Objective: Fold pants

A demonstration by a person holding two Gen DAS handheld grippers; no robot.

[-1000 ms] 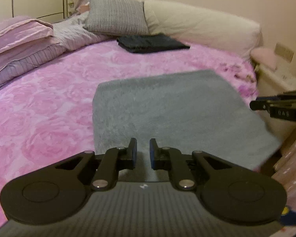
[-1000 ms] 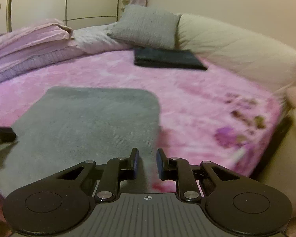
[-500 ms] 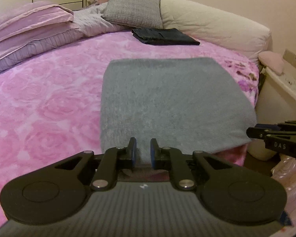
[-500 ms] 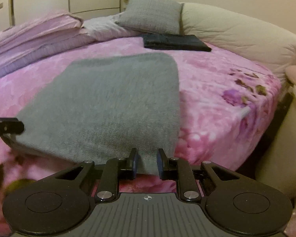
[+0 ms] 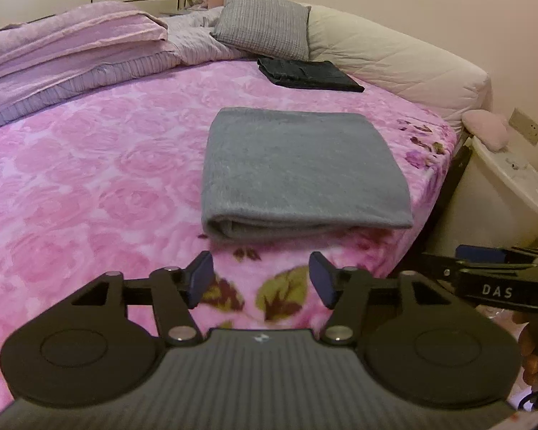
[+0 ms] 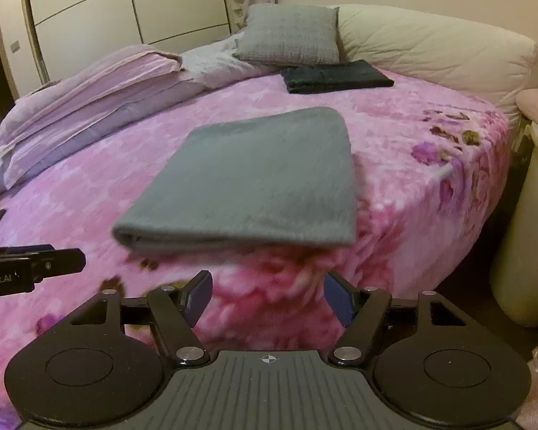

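The grey pants (image 5: pixel 301 168) lie folded into a flat rectangle on the pink rose-print bed cover (image 5: pixel 89 186), near the bed's front right corner. In the right wrist view the same grey pants (image 6: pixel 258 179) lie ahead and slightly left. My left gripper (image 5: pixel 262 279) is open, just short of the fold's near edge, with nothing between its blue pads. My right gripper (image 6: pixel 269 295) is open too, pulled back from the near edge and holding nothing. The other gripper's tip shows at the side of each view.
A folded dark garment (image 5: pixel 308 75) lies near a grey pillow (image 5: pixel 265 28) and a cream bolster (image 5: pixel 394 57) at the back. Stacked pink bedding (image 5: pixel 64 53) fills the left. A cream bin (image 6: pixel 523 243) stands beside the bed on the right.
Both grippers, shut on the near edge of the grey pants before, have let go, opened and drawn back. The pants now rest folded on the bed.
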